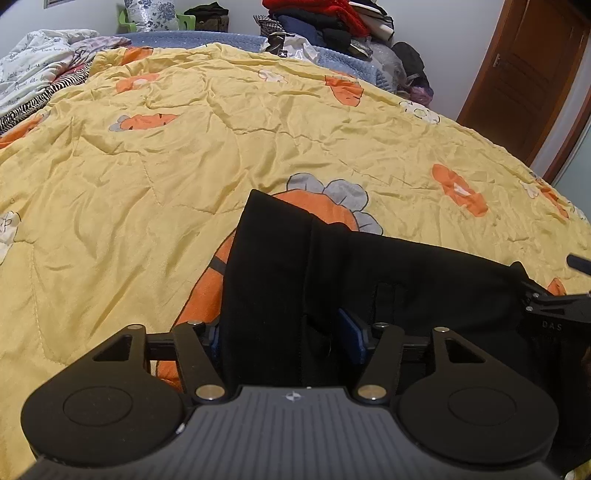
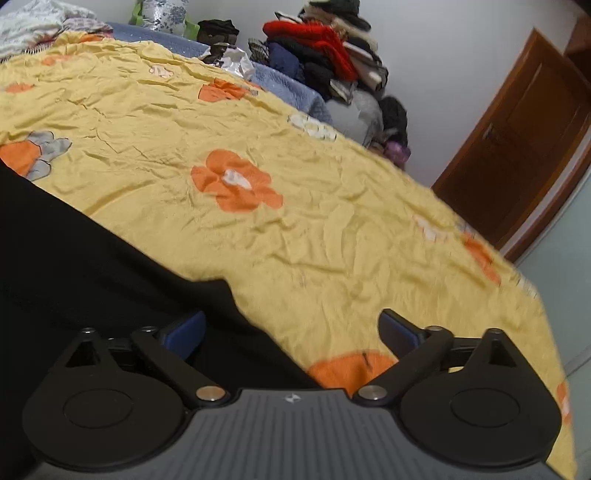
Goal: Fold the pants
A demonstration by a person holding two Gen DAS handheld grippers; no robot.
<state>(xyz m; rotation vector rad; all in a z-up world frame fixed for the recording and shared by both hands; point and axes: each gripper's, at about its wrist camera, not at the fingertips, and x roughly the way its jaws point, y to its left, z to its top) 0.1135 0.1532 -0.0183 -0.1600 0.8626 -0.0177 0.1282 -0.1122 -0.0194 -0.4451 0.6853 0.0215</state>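
The black pants (image 1: 369, 280) lie on the yellow flowered quilt (image 1: 184, 166) of the bed. The left gripper (image 1: 288, 338) has its jaws pinching a fold of them; the right gripper (image 2: 291, 328) hovers at their edge, jaws spread wide

The left gripper (image 1: 288, 334) pinches a bunched fold of the black pants (image 1: 369, 273) over the yellow quilt (image 1: 147, 177); the right gripper (image 1: 561, 306) touches their right edge.

bed (image 1: 207, 48) | yellow floral quilt (image 1: 184, 147) covered it | black pants (image 1: 332, 277) lay on quilt | clothes pile (image 1: 325, 22) at far edge
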